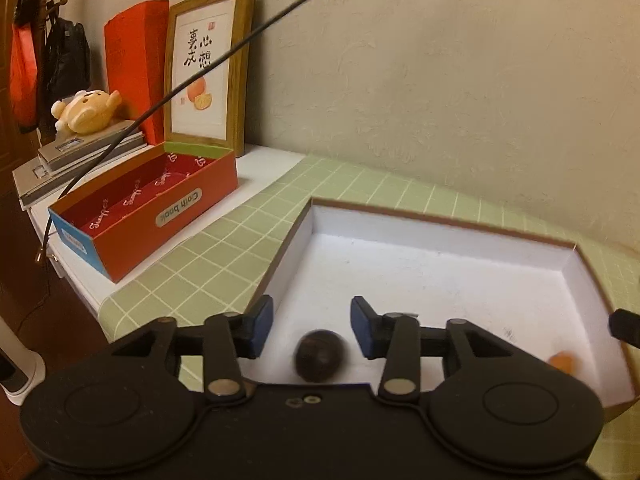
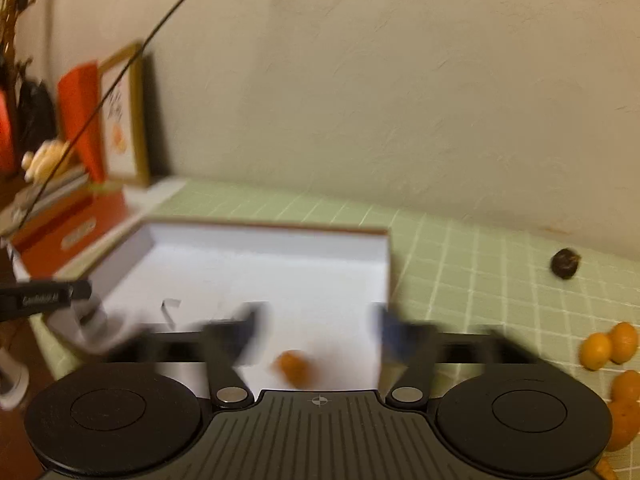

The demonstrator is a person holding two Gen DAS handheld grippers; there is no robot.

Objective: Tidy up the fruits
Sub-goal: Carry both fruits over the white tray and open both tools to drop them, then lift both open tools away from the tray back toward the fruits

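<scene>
A shallow white-lined box (image 1: pixel 440 256) with brown edges lies on the green checked mat. In the left wrist view my left gripper (image 1: pixel 312 330) is open above the box's near left corner, and a dark round fruit (image 1: pixel 319 355) lies blurred in the box below the gap, free of the pads. A small orange fruit (image 1: pixel 562 361) lies in the box's near right corner. In the right wrist view my right gripper (image 2: pixel 318 334) is open and blurred over the box (image 2: pixel 256 264), with the orange fruit (image 2: pixel 295 366) loose below it.
Several small oranges (image 2: pixel 610 346) and a dark fruit (image 2: pixel 565 264) lie on the mat (image 2: pixel 480 260) right of the box. An open red box (image 1: pixel 148 208), a framed picture (image 1: pixel 208 68), a plush toy (image 1: pixel 86 110) and books stand at the left. A black cable (image 1: pixel 240 44) hangs across.
</scene>
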